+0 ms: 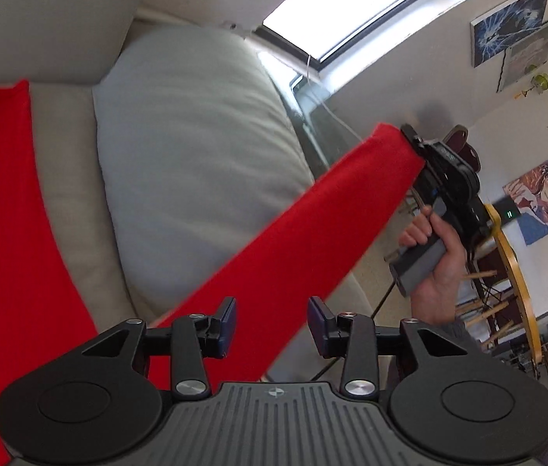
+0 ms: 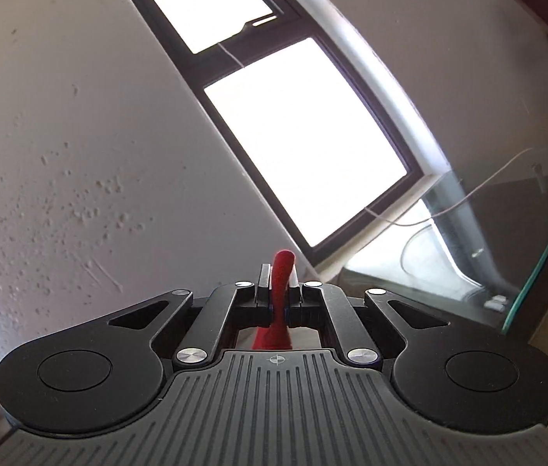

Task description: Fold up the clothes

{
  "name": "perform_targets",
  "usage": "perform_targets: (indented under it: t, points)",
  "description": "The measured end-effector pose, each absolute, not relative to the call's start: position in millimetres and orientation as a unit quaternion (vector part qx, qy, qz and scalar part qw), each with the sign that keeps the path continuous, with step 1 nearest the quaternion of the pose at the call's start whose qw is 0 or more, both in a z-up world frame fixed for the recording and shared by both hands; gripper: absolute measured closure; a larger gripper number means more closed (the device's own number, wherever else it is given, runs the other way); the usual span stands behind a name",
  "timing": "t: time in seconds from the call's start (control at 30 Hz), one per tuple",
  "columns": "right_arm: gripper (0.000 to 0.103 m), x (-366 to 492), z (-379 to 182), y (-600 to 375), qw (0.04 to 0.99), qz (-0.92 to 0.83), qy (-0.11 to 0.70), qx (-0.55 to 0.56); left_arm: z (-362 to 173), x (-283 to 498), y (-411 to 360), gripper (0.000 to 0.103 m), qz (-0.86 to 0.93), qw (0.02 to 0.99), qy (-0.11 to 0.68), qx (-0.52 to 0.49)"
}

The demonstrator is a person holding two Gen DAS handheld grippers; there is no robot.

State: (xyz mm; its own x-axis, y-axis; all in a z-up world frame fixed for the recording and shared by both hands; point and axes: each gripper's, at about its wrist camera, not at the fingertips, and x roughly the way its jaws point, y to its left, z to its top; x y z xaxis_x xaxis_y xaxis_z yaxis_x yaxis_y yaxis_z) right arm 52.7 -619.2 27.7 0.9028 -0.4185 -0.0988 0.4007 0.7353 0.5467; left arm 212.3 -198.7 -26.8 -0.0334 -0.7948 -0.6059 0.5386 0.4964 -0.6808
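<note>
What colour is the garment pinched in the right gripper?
Solid red garment, no pattern; clearest in the left wrist view.

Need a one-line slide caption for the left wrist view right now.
Right tongs lift a red garment by its end above the grey cushion; left tongs open beneath.

Showing one red garment [image 1: 293,233], one grey cushion [image 1: 196,147], two grippers [image 1: 272,322] [image 2: 278,295], one hand [image 1: 435,268], three wall pictures [image 1: 509,23] upper right of the frame, one window [image 2: 297,139].
</note>
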Motion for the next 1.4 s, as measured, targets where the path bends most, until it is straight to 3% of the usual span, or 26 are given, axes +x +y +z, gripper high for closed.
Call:
perform_targets:
  t: [0.27, 0.33, 0.4, 0.43, 0.53, 0.6, 0.67, 0.77, 0.97, 1.03, 1.1, 1.2, 1.37, 1.4]
  points:
    - [0.096, 88.4, -31.3, -642.9, 0.902, -0.267, 0.113, 0.319, -94.9, 159.5, -188.8, 0.063, -0.456, 0.644, 0.605, -0.107]
    - [0.088, 95.0, -46.8, -648.2, 0.887, -0.292, 0.144, 0.327, -102.8, 145.4, -184.9, 0.063, -0.444, 0.651, 0.608, -0.095]
    - [0.047, 95.2, -57.4, -653.2, 0.864, -0.327, 0.18, 0.338, -101.2, 132.1, -177.8, 0.063, -0.429, 0.676, 0.594, -0.072]
    - [0.042, 90.9, -56.4, -654.0, 0.857, -0.341, 0.183, 0.341, -99.0, 125.7, -173.7, 0.063, -0.421, 0.691, 0.584, -0.06]
    - [0.038, 67.8, -37.0, -649.7, 0.855, -0.374, 0.153, 0.324, -90.9, 106.3, -161.0, 0.062, -0.405, 0.731, 0.548, -0.029]
    - [0.027, 49.5, -20.0, -640.9, 0.867, -0.357, 0.146, 0.315, -85.5, 89.9, -152.3, 0.061, -0.405, 0.754, 0.517, -0.012]
    - [0.022, 33.3, -12.8, -631.4, 0.874, -0.312, 0.167, 0.333, -83.9, 73.0, -148.3, 0.062, -0.409, 0.766, 0.496, -0.002]
    - [0.021, 9.1, -12.8, -613.2, 0.865, -0.242, 0.214, 0.384, -83.1, 46.0, -146.0, 0.062, -0.415, 0.782, 0.465, 0.019]
    - [0.021, -30.2, -39.9, -564.1, 0.854, -0.17, 0.26, 0.417, -97.9, -5.9, -167.3, 0.063, -0.382, 0.82, 0.385, 0.184]
    - [0.027, -33.8, -52.7, -557.6, 0.851, -0.152, 0.262, 0.43, -104.8, -13.4, -175.9, 0.063, -0.376, 0.827, 0.352, 0.227]
    - [0.045, -33.8, -58.2, -561.8, 0.846, -0.15, 0.257, 0.442, -112.4, -17.4, -187.6, 0.063, -0.371, 0.831, 0.32, 0.262]
    - [0.054, -39.3, -67.1, -571.6, 0.836, -0.144, 0.24, 0.472, -122.1, -19.7, -202.0, 0.064, -0.352, 0.836, 0.287, 0.307]
    - [0.057, -42.5, -76.1, -580.9, 0.832, -0.118, 0.223, 0.495, -129.9, -19.4, -219.4, 0.067, -0.319, 0.84, 0.264, 0.351]
    - [0.057, -42.2, -76.7, -581.3, 0.833, -0.114, 0.222, 0.494, -129.6, -18.5, -221.7, 0.077, -0.317, 0.84, 0.263, 0.355]
